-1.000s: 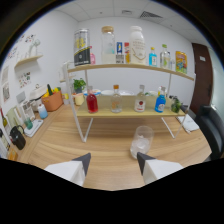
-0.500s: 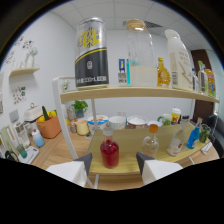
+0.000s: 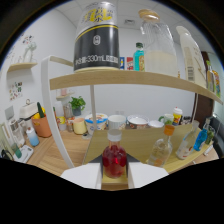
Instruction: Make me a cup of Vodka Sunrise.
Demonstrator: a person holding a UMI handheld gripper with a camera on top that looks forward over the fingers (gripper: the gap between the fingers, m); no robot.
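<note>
The tongs (image 3: 115, 175) stand open, and the round bottle of red syrup (image 3: 114, 159) sits between their tips on the lower shelf (image 3: 145, 150), with a gap at each side. Just right of it is a small clear bottle (image 3: 161, 150); bowls (image 3: 117, 121) and cups line up beyond. On the upper shelf (image 3: 125, 80) above stands a black can (image 3: 96, 37) reading "330mL", beside a tall clear jar (image 3: 160, 45). Left, a wooden tabletop (image 3: 45, 155) meets white walls.

One red bottle (image 3: 114, 159) — one black can (image 3: 97, 36)
</note>
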